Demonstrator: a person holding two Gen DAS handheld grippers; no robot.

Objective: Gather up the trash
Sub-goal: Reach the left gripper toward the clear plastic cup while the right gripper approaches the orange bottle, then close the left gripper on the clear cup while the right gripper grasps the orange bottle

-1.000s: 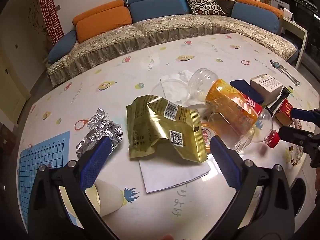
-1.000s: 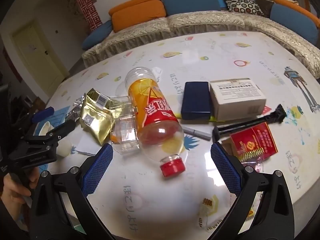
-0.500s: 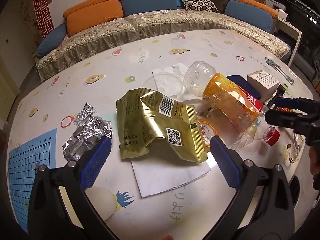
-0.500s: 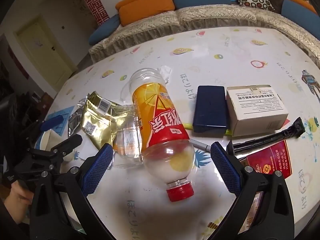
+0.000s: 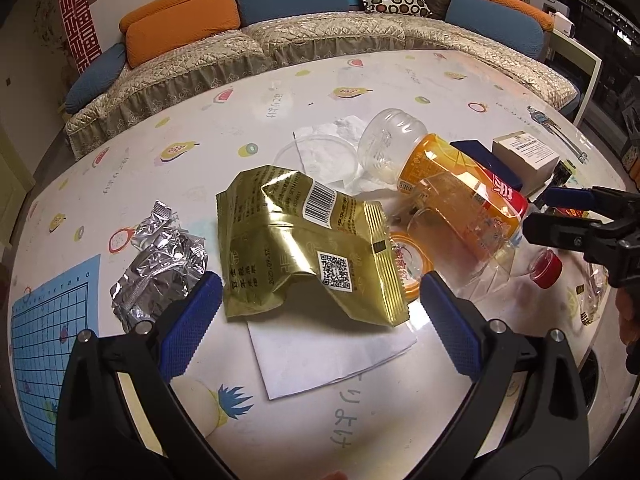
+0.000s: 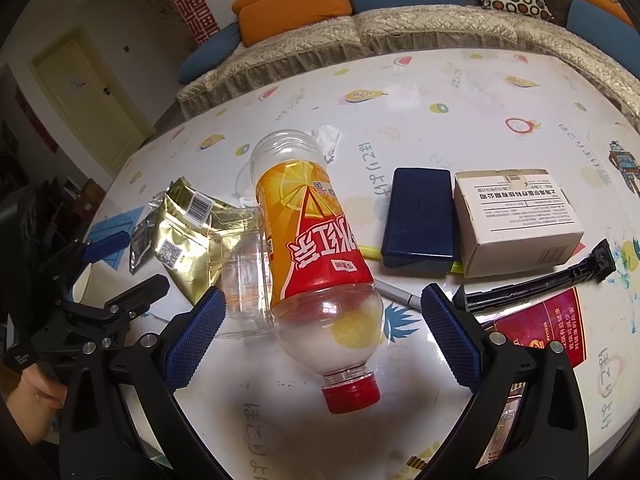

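Note:
A crumpled gold snack bag [image 5: 304,248] lies on white paper [image 5: 332,352] in the left wrist view; my left gripper [image 5: 318,312] is open, its blue pads on either side of the bag's near edge. Crumpled silver foil [image 5: 160,264] lies left of it. An empty plastic bottle [image 6: 316,256] with an orange and red label and a red cap [image 6: 352,394] lies on its side. My right gripper [image 6: 320,328] is open with the bottle's neck end between its pads. A clear plastic container [image 6: 244,276] lies beside the bottle.
A dark blue case [image 6: 418,218], a white carton [image 6: 516,220], a black razor-like tool [image 6: 536,284], a red packet [image 6: 540,328] and a pen [image 6: 394,292] lie right of the bottle. A tissue [image 5: 332,148] lies behind it. A sofa [image 5: 320,36] runs behind the table.
Both grippers have moved forward: the left closer to the gold bag, the right closer to the bottle. Nothing on the table has moved.

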